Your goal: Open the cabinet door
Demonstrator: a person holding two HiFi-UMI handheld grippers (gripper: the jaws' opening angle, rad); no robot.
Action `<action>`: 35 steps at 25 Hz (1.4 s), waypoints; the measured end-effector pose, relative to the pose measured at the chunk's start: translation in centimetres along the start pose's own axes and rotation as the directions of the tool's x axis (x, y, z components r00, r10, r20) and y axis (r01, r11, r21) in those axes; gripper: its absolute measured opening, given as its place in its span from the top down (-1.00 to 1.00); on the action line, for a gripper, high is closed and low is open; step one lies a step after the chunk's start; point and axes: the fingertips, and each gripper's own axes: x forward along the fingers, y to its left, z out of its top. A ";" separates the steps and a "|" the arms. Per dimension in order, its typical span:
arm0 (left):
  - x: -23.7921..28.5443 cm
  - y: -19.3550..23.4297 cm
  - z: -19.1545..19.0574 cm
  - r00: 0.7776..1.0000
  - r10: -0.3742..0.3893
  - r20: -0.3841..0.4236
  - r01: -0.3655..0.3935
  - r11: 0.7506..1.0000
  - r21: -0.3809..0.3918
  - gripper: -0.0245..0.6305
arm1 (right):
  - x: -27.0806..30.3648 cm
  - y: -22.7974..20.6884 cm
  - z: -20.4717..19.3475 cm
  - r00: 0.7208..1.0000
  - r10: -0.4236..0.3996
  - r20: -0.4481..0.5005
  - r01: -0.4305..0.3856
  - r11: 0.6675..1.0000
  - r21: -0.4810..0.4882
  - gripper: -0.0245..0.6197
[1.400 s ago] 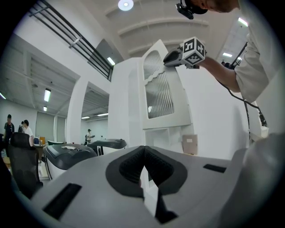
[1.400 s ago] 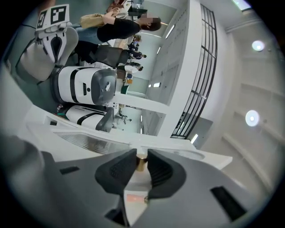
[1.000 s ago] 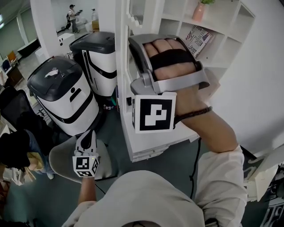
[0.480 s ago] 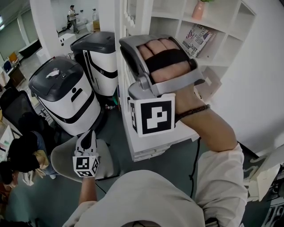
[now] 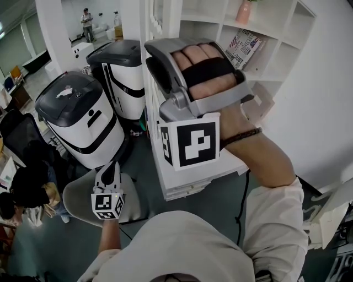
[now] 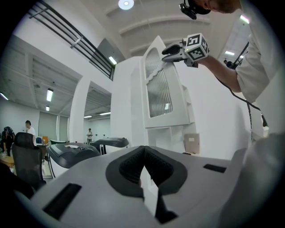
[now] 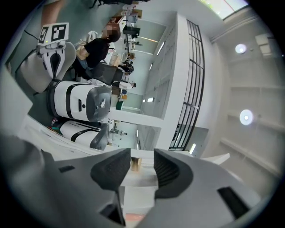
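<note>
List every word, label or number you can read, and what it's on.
No text is legible.
Striped magazine on the white shelf: cover print too blurred.
Black-and-white marker cube: pattern only, no letters.
White patch on the black machine lid: too small.

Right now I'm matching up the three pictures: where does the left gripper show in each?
Head view: left gripper, lower left, marker cube towards the camera.
Left gripper view: left gripper, bottom centre, its own pads together.
Right gripper view: left gripper, top left, seen from the front.
Shared landmark: the two black-lidded machines, left in all three views.
</note>
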 end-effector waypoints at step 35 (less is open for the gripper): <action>2.7 -2.5 0.4 0.997 -0.076 -0.001 0.076 0.997 0.017 0.93 | -6.5 -3.1 -5.4 0.983 -0.048 0.178 -0.060 0.830 0.554 0.02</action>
